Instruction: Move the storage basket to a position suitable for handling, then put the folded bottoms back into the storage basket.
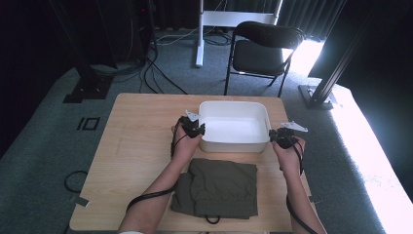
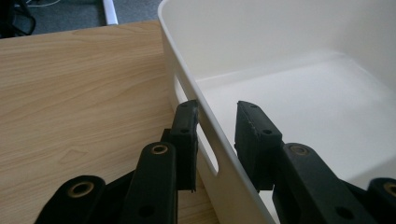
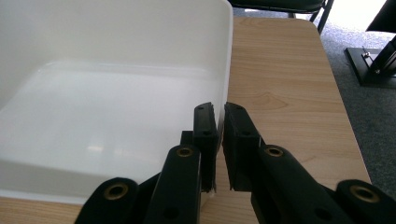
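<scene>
I see a plain white tub [image 1: 234, 141], black gripper jaws with brass-coloured rivets, an olive-green garment [image 1: 216, 187] with a dark drawstring, a pale wood-grain table [image 1: 136, 131], grey-green carpet [image 1: 39, 146], a black chair [image 1: 260, 46]

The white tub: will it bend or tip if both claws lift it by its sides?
The tub looks like stiff plastic, so it should hold its shape. It is empty, so probably light. The left claw and right claw straddle opposite walls, so it should lift level, though the smooth walls might slip.

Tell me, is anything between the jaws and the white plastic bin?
Nothing visible. The left gripper straddles one side wall of the white plastic bin; the right gripper is shut on the opposite wall.
</scene>
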